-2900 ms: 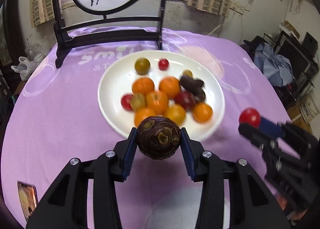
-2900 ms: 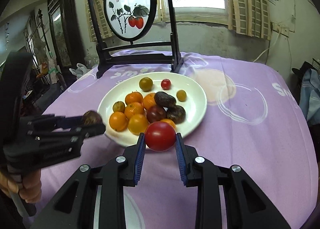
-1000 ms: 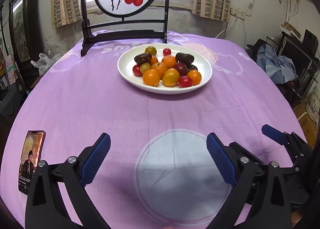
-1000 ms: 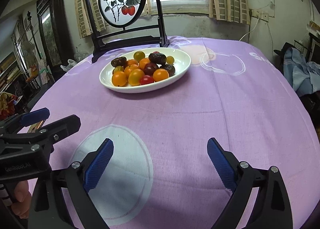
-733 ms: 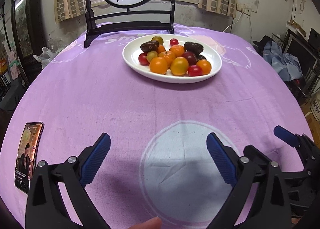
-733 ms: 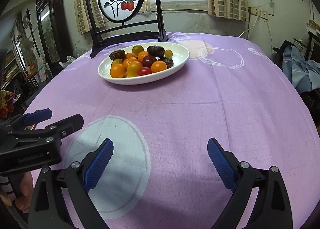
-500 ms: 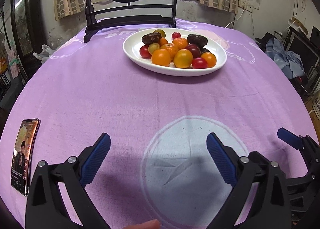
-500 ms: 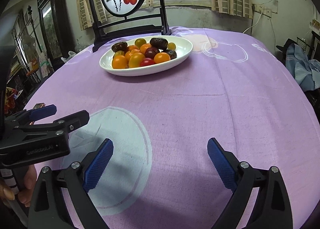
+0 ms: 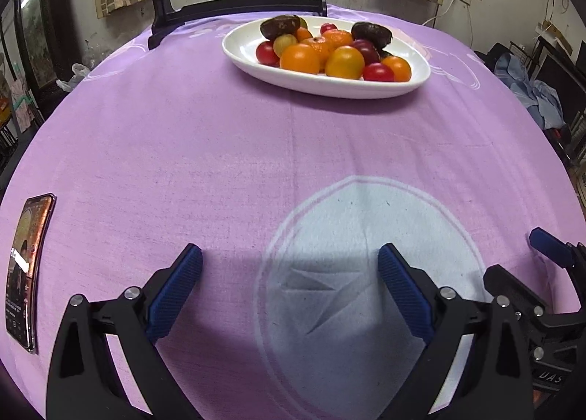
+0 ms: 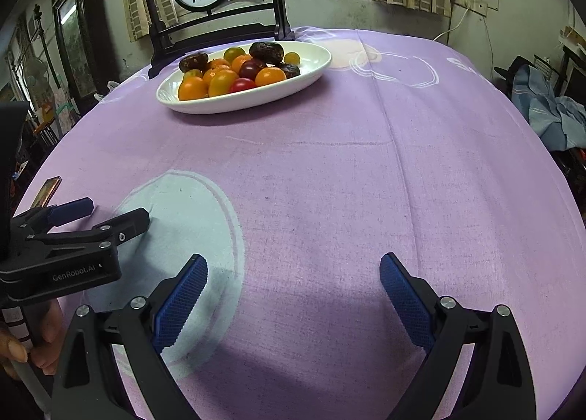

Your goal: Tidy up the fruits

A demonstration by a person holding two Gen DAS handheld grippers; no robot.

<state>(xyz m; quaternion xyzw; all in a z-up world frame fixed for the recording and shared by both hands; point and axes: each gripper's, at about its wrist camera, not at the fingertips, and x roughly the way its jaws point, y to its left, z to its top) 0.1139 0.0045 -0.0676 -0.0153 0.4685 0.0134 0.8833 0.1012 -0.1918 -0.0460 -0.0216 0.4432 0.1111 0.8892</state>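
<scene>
Now both tongs are empty and back near the person, well short of the plate (image 9: 326, 88) — a big change from a few seconds ago, when the left tongs (image 9: 289, 286) gripped a dark brown fruit and the right tongs (image 10: 293, 297) a red tomato, right at the plate's near rim. Both pieces look to have gone in: a dark fruit (image 9: 280, 26) sits at the far left of the pile and a red tomato (image 9: 378, 72) at its near edge, so the fruits (image 10: 238, 73) are all heaped on the plate, far ahead of the tongs. No loose fruit shows on the purple-clothed surface (image 9: 293, 148), so I'd judge the organizing finished or nearly so.

Pose now: left tongs spread wide, low over the pale circle (image 9: 366, 273) printed on the cloth, nothing between them. Right tongs equally wide apart and empty, just off to the left pair's right. Camera angle has dropped since half a second ago (looks like lowering toward rest). A phone (image 9: 23, 266) lies flat, off to the left of the left tongs, untouched.
</scene>
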